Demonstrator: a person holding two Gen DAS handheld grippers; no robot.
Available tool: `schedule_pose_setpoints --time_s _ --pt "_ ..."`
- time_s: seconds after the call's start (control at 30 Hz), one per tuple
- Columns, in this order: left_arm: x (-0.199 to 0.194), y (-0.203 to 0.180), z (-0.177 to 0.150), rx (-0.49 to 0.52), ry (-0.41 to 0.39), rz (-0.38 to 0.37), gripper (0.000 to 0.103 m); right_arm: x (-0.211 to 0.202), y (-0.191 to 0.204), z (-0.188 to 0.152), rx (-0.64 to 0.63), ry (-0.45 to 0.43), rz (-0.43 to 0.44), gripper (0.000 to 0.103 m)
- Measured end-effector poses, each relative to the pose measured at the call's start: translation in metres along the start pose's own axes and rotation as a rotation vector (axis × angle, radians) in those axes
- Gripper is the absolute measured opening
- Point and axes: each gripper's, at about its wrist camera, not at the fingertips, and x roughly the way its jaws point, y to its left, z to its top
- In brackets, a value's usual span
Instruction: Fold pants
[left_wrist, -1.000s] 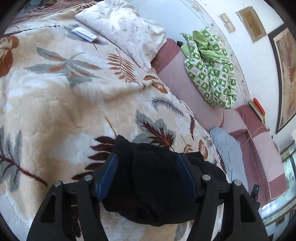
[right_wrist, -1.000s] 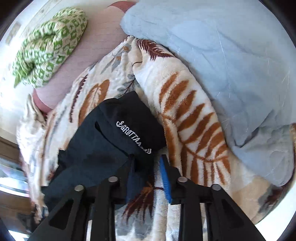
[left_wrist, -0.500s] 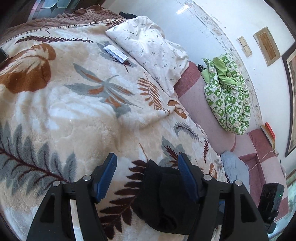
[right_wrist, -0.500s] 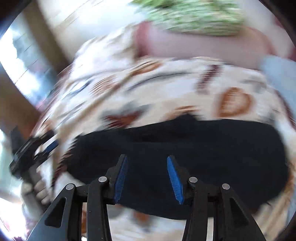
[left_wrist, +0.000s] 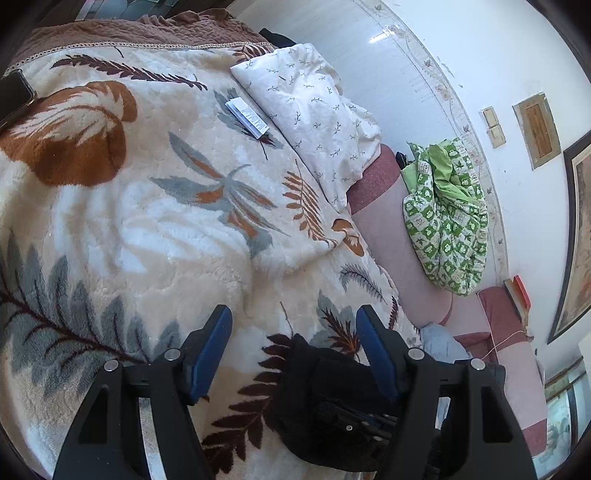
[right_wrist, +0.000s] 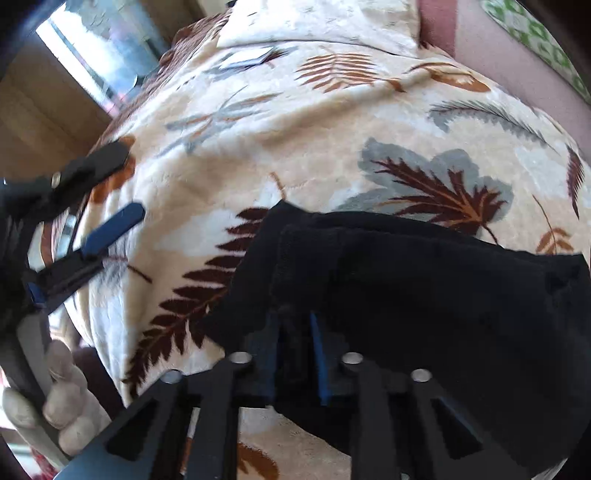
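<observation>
Left wrist view: left gripper (left_wrist: 293, 343) released, jaws wide and empty above the leaf-print blanket (left_wrist: 147, 221); black pants (left_wrist: 325, 398) lie bunched near, lower middle.

Right wrist view: right gripper (right_wrist: 293, 343) has just been closing and now pinches the pants (right_wrist: 424, 288) at their near edge. Judged mid-fold; next move likely carries that edge across, needing the left gripper (right_wrist: 107, 218) to pin cloth.
</observation>
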Motion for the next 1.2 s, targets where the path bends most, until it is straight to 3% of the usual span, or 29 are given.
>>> schedule_pose_setpoints --time_s 0.1,0.23,0.37,0.47,0.6,0.67,0.77,0.83,0.93,1.2 --pt "-0.001 0.004 0.002 -0.015 -0.005 0.006 0.069 0.001 0.004 0.009 0.044 -0.002 0.069 0.012" --pt "-0.005 0.009 0.004 -0.031 -0.017 0.017 0.069 0.014 0.016 0.013 0.074 0.043 0.247 0.011" --pt "-0.010 0.015 0.006 -0.054 -0.039 0.029 0.069 0.004 0.028 0.018 0.055 0.000 0.272 0.011" --pt "-0.011 0.020 0.008 -0.080 -0.044 0.026 0.070 -0.016 0.029 0.025 -0.006 -0.055 0.130 0.015" --pt "-0.007 0.016 0.006 -0.065 -0.031 0.031 0.070 -0.008 0.039 0.026 -0.106 -0.024 -0.041 0.049" --pt "-0.007 0.012 0.005 -0.047 -0.031 0.039 0.070 0.002 0.046 0.019 -0.136 0.001 -0.108 0.052" --pt "-0.011 0.010 0.006 -0.033 -0.052 0.053 0.070 0.023 0.053 0.015 -0.190 0.025 -0.250 0.049" --pt "-0.014 0.012 0.008 -0.038 -0.061 0.052 0.070 0.022 0.051 0.013 -0.171 0.007 -0.269 0.031" --pt "-0.015 0.015 0.010 -0.054 -0.059 0.037 0.070 0.008 0.036 0.013 -0.086 -0.012 -0.201 0.016" --pt "-0.015 0.013 0.010 -0.048 -0.046 0.016 0.070 -0.006 0.012 0.014 0.077 -0.025 0.019 0.010"
